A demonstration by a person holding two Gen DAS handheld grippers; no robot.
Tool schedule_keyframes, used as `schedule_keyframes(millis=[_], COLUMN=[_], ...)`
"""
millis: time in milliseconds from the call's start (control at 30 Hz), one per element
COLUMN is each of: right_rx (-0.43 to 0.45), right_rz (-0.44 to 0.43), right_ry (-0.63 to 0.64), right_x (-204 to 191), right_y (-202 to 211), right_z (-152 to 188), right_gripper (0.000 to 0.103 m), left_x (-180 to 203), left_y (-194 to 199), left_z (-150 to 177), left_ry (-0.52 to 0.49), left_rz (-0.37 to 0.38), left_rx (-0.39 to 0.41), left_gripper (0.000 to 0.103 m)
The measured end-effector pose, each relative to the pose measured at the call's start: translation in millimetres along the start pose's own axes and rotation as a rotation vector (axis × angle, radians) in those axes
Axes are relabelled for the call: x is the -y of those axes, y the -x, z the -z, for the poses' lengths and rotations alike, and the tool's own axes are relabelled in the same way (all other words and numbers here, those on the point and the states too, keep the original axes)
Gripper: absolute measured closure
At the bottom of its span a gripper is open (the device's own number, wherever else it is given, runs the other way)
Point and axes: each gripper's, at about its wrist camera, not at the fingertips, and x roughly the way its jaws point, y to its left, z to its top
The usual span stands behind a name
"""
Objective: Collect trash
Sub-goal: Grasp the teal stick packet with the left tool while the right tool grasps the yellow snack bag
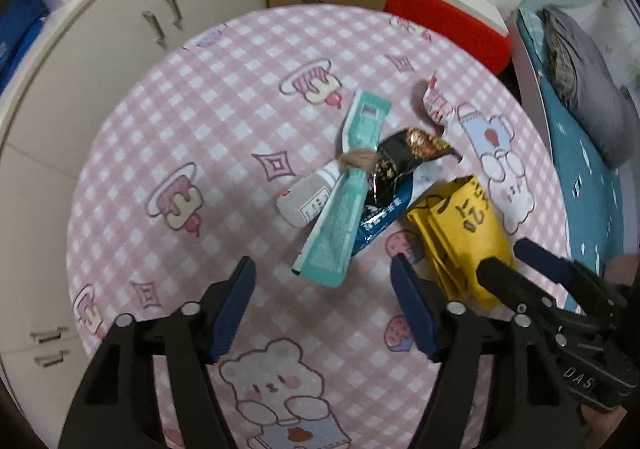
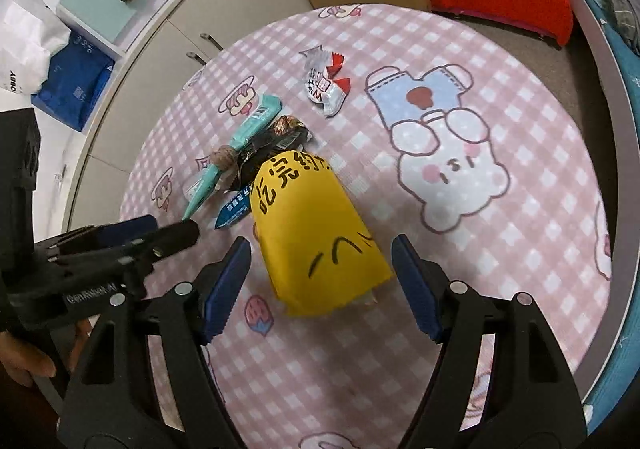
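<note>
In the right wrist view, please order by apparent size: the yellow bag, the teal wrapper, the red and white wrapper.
1. yellow bag, clearly largest, though it lies nearest the camera.
2. teal wrapper, long and narrow.
3. red and white wrapper, looks smallest, but it lies farthest away, so second and third are unsure.

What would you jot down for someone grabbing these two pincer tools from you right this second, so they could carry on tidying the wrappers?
Left gripper: open, empty, hovering just short of the teal wrapper.
Right gripper: open, its fingers either side of the yellow packet, not closed on it.
Pile on the pink checked tablecloth: teal wrapper, black wrapper and dark blue wrapper overlap; a red-and-white wrapper lies apart, farther back.
Done: nothing picked up yet.
Left: grab the yellow packet, then the rest. No bin is in view.
</note>
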Motion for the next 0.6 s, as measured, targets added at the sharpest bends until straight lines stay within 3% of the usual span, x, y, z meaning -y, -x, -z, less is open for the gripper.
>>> schedule_keyframes(millis=[100, 200, 233, 400, 433, 600], right_rx=[-0.013, -0.023, -0.028, -0.056, -0.053, -0.015], right_rz=[0.0, -0.003, -0.007, -0.073, -0.073, -0.087], right_ry=[-0.012, -0.026, -0.03, -0.062, -0.061, -0.045], right_x=[1.5, 4.9, 5.5, 16.1, 17.5, 27.7], right_y=[-8.5, -14.2, -15.4, -15.9, -13.3, 9.3], right_z=[-2.3, -5.6, -6.5, -8.7, -8.4, -11.4], right_gripper=[0.031, 0.031, 0.031, 0.067, 0.069, 0.073], left_x=[-0.1, 4.2, 6.3, 18.6, 20.2, 34.8], left_y=[-12.4, -18.9, -19.5, -8.9, -3.8, 19.1], left_z=[-4.7, -8.9, -10.0, -11.7, -11.7, -14.1], left_ry=[-0.02, -0.046, -0.059, -0.08, -0.076, -0.028], left_rz=[0.017, 0.028, 0.029, 0.02, 0.02, 0.031], left_rx=[-0.029, -0.051, -0.051, 0.004, 0.017, 0.074], left_gripper=[0.055, 0.076, 0.077, 0.083, 0.1, 0.101])
